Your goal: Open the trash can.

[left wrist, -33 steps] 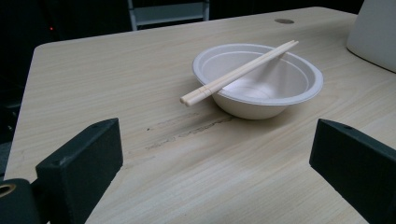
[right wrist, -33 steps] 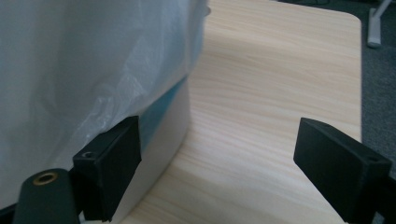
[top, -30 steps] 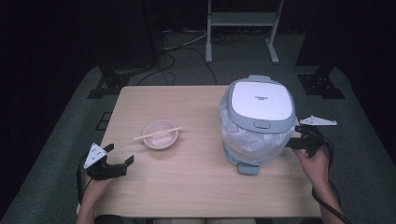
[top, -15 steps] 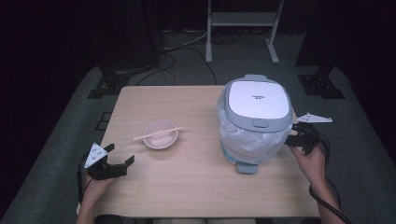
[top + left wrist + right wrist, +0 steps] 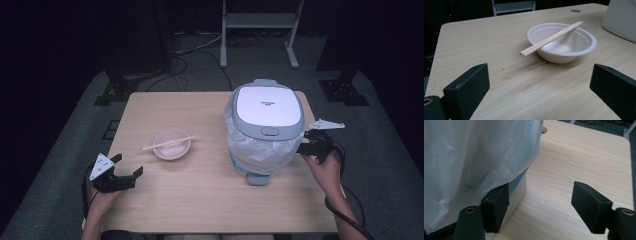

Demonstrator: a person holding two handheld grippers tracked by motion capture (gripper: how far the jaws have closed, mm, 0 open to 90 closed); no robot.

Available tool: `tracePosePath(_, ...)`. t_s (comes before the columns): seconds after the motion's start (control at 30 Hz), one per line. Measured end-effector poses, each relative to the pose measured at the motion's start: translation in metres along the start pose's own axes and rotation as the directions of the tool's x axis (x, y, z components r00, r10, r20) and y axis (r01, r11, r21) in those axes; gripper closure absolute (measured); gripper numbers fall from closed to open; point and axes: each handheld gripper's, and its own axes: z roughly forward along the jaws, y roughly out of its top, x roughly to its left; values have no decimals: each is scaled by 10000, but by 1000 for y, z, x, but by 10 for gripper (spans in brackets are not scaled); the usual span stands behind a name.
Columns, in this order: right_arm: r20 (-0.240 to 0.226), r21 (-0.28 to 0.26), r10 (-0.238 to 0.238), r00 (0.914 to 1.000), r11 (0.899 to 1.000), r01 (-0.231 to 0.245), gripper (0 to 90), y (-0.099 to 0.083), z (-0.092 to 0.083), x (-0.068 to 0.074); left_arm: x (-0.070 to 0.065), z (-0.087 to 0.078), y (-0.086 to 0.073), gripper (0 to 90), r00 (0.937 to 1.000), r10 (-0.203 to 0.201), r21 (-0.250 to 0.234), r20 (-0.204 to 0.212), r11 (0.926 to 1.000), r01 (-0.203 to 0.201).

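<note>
Closing slightly, right hand-held gripper (image 5: 540, 205) stays open, one jaw against the bagged rice cooker (image 5: 474, 157).

Crinkled clear plastic film (image 5: 260, 150) wraps the glossy rice cooker (image 5: 267, 107) on matt wood-grain table (image 5: 200, 200) (lightly scuffed).

I see the table (image 5: 200, 200) evenly lit from overhead, surroundings black from nine to three o'clock. Soft shadow under the bowl (image 5: 564, 53); near jaws slightly blurred in my gripper views.
</note>
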Motion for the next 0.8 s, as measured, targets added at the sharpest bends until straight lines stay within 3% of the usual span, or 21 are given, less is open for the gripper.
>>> tracePosePath(0.8,-876,242,-812,9928,9962,836,275,18,19,36,2,-1,0,18,10000,-61,-80,-11,10000,60)
